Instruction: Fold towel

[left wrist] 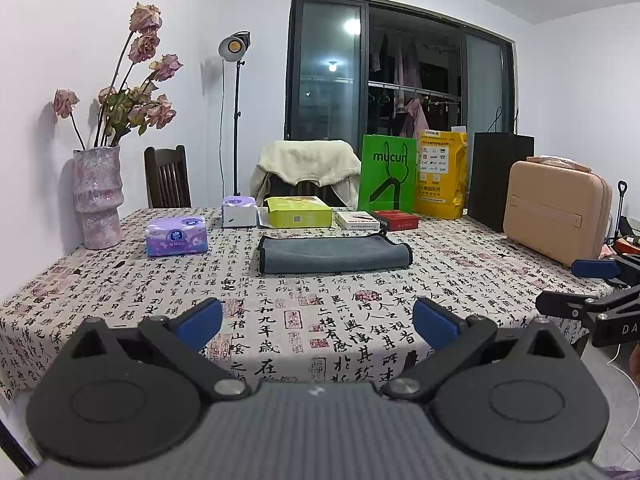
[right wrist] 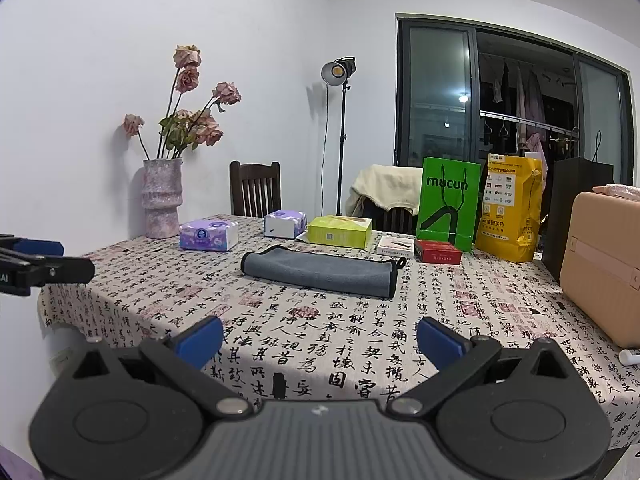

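A grey towel (left wrist: pixel 334 255) with black trim lies folded into a long flat strip in the middle of the table; it also shows in the right wrist view (right wrist: pixel 320 272). My left gripper (left wrist: pixel 318 322) is open and empty, held near the table's front edge, well short of the towel. My right gripper (right wrist: pixel 320 340) is open and empty too, over the front edge, apart from the towel. The right gripper also shows at the right edge of the left wrist view (left wrist: pixel 576 288), and the left gripper shows at the left edge of the right wrist view (right wrist: pixel 60 260).
The table (left wrist: pixel 120 312) has a calligraphy-print cloth. Behind the towel stand tissue packs (left wrist: pixel 177 235), a green box (left wrist: pixel 298 211), small boxes (left wrist: pixel 396 219), paper bags (left wrist: pixel 387 174), a beige case (left wrist: pixel 556 216) at right and a vase with dried roses (left wrist: pixel 98 196) at left. Chairs stand behind.
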Motion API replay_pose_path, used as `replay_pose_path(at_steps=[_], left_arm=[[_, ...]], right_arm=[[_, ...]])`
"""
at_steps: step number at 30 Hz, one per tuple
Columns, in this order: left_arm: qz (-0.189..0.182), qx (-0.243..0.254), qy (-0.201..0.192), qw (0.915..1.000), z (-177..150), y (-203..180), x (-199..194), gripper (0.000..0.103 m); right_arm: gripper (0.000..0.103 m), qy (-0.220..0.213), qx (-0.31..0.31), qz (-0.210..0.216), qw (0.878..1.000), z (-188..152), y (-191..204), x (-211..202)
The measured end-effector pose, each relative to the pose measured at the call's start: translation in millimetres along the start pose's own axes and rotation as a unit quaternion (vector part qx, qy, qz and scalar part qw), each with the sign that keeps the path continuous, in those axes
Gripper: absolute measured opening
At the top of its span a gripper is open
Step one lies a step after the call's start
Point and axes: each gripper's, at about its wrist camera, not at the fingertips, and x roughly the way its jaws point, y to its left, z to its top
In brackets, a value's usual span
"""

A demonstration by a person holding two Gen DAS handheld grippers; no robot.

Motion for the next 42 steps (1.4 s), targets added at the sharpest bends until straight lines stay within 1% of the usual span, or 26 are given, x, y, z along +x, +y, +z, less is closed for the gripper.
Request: replay_pose_path(at_steps=[42], left_arm=[[0.000,0.002,-0.007,1.0000,-0.2,0.1,-1.8,0.103]], right_arm=[[0.103,0.000,-0.002,0.001,1.000,-1.0,0.7,-1.4]])
